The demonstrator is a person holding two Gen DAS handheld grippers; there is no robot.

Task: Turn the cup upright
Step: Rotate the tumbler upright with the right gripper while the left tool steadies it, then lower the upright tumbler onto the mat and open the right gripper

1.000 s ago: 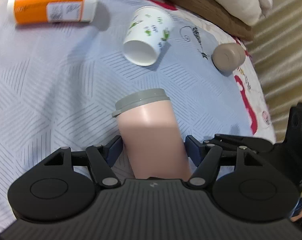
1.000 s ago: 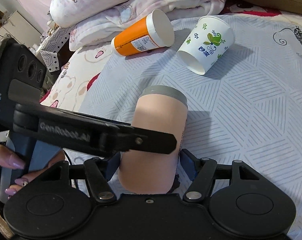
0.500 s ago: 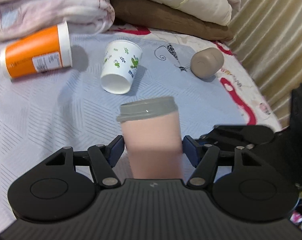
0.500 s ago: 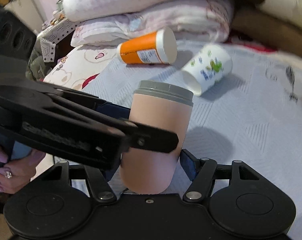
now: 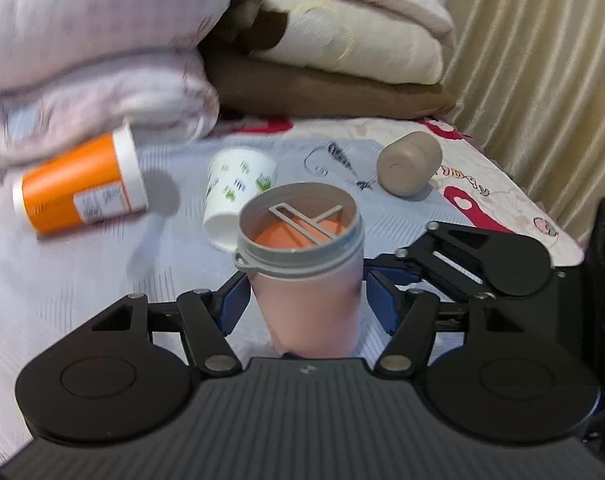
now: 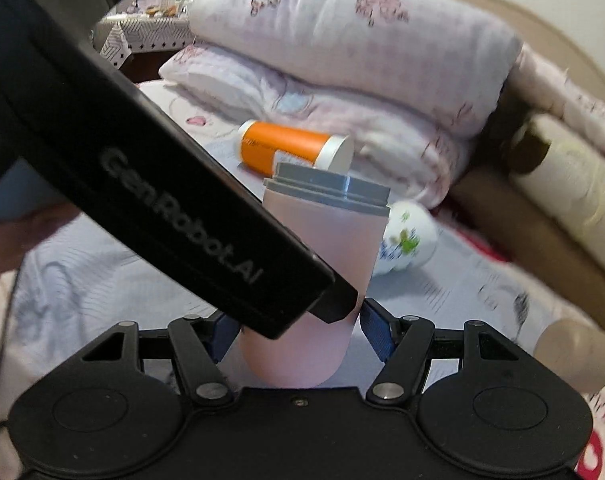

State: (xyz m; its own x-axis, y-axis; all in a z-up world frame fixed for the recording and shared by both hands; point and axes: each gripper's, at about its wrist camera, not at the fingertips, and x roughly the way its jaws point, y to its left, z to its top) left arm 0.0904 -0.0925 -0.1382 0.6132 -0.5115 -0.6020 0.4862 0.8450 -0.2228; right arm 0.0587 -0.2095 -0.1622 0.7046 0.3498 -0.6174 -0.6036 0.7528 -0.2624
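Note:
A pink cup (image 5: 310, 300) with a grey threaded rim stands nearly upright, its open mouth up, on the bed. My left gripper (image 5: 306, 300) is shut on its lower body, blue pads on both sides. My right gripper (image 6: 298, 328) is also shut on the pink cup (image 6: 326, 248) near its base. The left gripper's black body crosses the right wrist view in front of the cup. A grey strainer shows inside the rim.
An orange cup (image 5: 82, 188) and a white floral paper cup (image 5: 234, 188) lie on their sides behind on the grey bedsheet (image 5: 62, 280). A beige cap (image 5: 408, 162) lies at the right. Folded quilts (image 5: 102, 60) are stacked at the back; a curtain (image 5: 542, 80) hangs right.
Both grippers have tilted the pink cup up from lying toward upright. Its open mouth now faces up in the left wrist view.

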